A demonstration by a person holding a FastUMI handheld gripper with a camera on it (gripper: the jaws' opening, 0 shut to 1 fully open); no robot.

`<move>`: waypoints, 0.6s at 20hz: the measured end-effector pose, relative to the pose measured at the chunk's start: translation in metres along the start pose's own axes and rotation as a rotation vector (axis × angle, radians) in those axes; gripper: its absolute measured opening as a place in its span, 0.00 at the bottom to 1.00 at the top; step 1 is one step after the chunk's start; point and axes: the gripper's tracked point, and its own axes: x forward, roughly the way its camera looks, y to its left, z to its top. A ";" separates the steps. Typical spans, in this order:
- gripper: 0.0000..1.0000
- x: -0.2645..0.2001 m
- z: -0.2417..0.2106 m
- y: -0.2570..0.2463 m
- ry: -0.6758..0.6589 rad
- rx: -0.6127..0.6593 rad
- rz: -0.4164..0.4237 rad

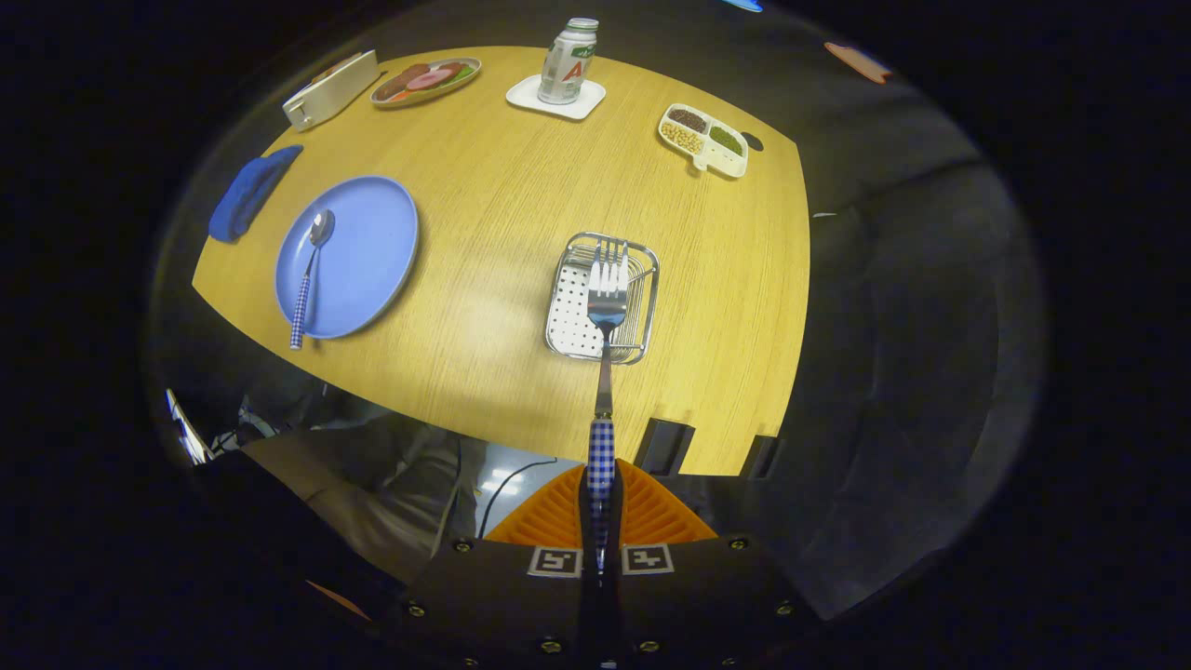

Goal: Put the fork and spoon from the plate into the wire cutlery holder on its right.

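Wooden table [502, 214]. Left: blue plate [368, 244]; blue cloth [249, 191] beyond it. Centre-right: wire cutlery holder [577, 326]. Far edge, left to right: white box [330, 88], food dish [426, 81], coaster [532, 96] under can [568, 61], divided tray [703, 140].

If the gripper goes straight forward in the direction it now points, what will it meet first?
Probably the wire cutlery holder: the gripper is shut on the fork, whose tines already hang over the holder. Height above it is unclear.
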 end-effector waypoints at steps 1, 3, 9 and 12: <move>0.01 0.001 0.000 -0.003 0.012 -0.015 -0.009; 0.01 0.006 0.001 -0.008 0.046 -0.040 -0.025; 0.01 0.021 0.005 -0.016 0.170 -0.142 -0.047; 0.01 0.025 0.012 -0.017 0.203 -0.177 -0.054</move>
